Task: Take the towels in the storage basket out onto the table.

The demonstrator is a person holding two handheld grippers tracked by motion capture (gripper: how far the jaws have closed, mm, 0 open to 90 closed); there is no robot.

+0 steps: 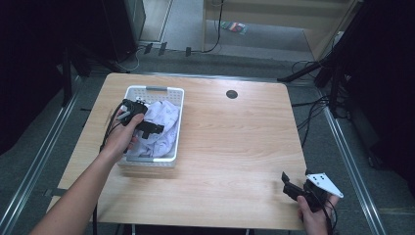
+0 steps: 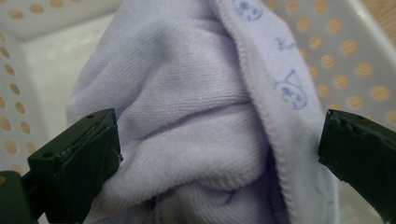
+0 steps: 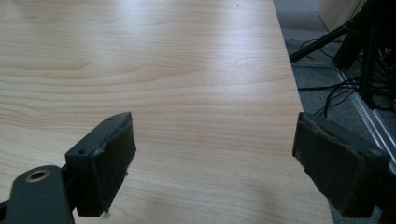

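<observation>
Soft ribbed cloth, perforated basket

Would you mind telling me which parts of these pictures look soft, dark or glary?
High view: the room's edges fall into deep shadow while the light wooden table is evenly lit. Left gripper view: the pale lilac terry cloth is sharp mid-frame, the white perforated plastic basket behind blurs. Right gripper view: a mild sheen on the wood.

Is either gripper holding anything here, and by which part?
Nothing is held yet. The left gripper has open jaws straddling a fold of the lavender cloth in the white basket; the right gripper is open.
</observation>
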